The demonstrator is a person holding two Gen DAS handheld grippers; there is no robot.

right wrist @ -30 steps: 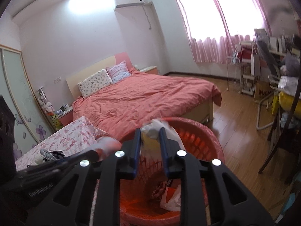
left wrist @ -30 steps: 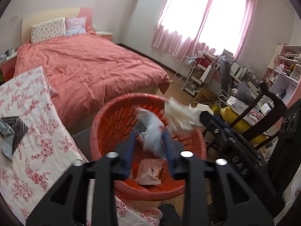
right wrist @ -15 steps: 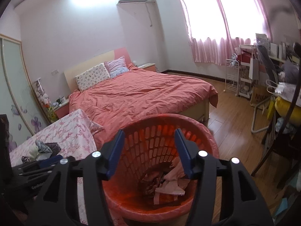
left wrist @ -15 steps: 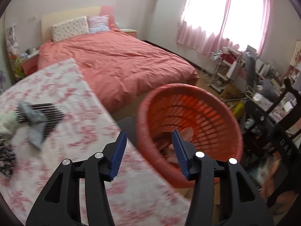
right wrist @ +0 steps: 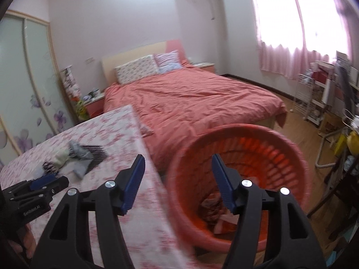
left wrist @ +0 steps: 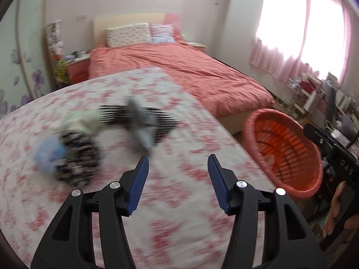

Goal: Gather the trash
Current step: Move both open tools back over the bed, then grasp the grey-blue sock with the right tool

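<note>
The left tongs [left wrist: 177,163] tilt downward over a tabletop [left wrist: 190,201] covered in a pink-flowered cloth. Their blue-padded jaws are spreading apart with nothing between them, only the cloth below. Ahead of them, blurred, lies a small heap of trash: a grey scrap [left wrist: 141,127] across a black comb-like piece [left wrist: 116,116], a pale green wad [left wrist: 80,118], a dark patterned piece [left wrist: 78,159] and a light blue crumple [left wrist: 48,154]. None of it touches the pads.

The right tongs [right wrist: 178,165] also angle downward, held beside the tabletop's edge and partly over the red plastic basket [right wrist: 280,139] that stands on the floor just off the tabletop's right side. Their jaws are widening too and grasp nothing. Inside the basket, at the bottom, lie crumpled pink and white wrappers [right wrist: 213,210], seen between and beneath the open jaws.

In the right wrist view the left tongs show at the lower left edge, low over the cloth and near the heap. In the left wrist view the right tool's black body [left wrist: 332,150] crosses the far right edge beside the basket, with fingers of the person's hand [left wrist: 336,213] below it. Beyond the tabletop stands a bed [right wrist: 190,98] with a coral cover.
</note>
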